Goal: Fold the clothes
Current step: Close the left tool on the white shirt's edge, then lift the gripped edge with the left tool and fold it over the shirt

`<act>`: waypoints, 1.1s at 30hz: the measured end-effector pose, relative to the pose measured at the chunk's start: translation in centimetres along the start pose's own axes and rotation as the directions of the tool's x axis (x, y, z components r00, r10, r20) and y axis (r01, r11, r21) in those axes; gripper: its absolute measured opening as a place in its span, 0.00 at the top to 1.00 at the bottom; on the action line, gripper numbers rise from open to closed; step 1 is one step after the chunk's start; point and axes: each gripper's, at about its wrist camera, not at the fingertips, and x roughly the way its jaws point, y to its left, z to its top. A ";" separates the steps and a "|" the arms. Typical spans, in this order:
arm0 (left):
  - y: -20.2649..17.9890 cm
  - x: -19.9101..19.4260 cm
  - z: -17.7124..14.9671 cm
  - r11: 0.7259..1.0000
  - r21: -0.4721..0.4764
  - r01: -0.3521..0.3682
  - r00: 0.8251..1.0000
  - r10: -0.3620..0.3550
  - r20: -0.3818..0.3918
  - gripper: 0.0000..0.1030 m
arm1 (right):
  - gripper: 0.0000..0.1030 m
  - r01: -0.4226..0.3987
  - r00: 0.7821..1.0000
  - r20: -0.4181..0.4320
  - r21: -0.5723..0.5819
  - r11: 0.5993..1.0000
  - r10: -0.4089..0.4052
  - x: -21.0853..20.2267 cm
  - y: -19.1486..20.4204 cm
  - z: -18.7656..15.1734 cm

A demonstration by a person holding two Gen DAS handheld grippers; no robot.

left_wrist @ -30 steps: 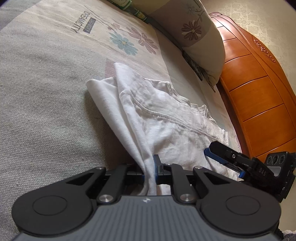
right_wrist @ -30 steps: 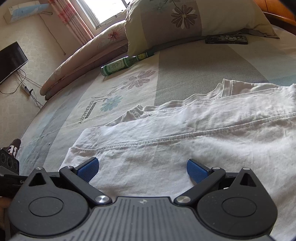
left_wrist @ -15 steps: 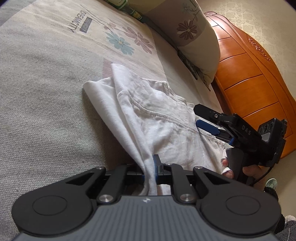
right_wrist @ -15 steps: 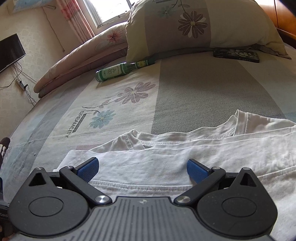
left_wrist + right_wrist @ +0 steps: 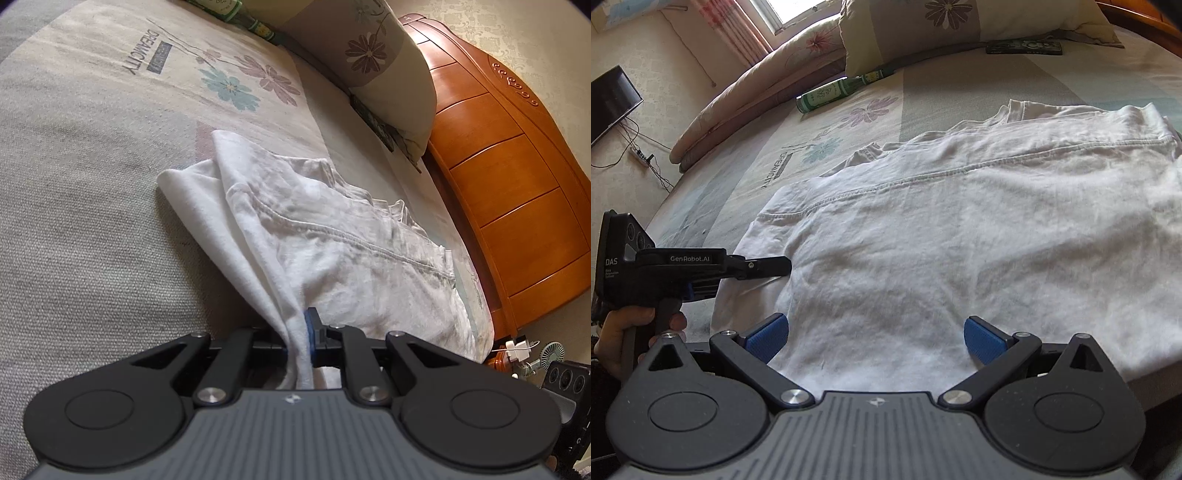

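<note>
A green glass bottle (image 5: 236, 14) runs off the top edge; the white cotton shirt's (image 5: 960, 240) right side is cropped.

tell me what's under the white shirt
The floral bedsheet shows all around the white shirt; directly beneath, the fabric hides everything, so I can't tell what else lies there.

A shirt (image 5: 960, 229) lies spread on the bed (image 5: 960, 88). Behind it a bottle (image 5: 834, 92) lies before a pillow (image 5: 960, 26). The left hand-held gripper (image 5: 775, 266) sits at the shirt's left edge, the right hand-held gripper (image 5: 873, 338) over its near part.
</note>
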 end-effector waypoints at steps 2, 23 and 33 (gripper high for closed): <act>0.0 0.0 0.0 1.000 -0.009 0.000 1.000 0.000 0.001 0.87 | 0.00 -0.002 1.000 -0.009 0.009 1.000 0.002 -0.6 0.0 -0.8; -7.1 -1.3 1.7 0.973 0.172 -0.151 0.987 0.157 -0.023 0.90 | 0.00 0.063 0.996 0.064 -0.107 0.992 -0.057 -6.1 -2.7 0.7; -14.9 -1.2 3.4 0.960 0.259 -0.108 0.992 0.121 -0.035 0.90 | 0.00 0.022 0.994 0.106 -0.131 0.991 -0.008 -9.0 -5.0 0.5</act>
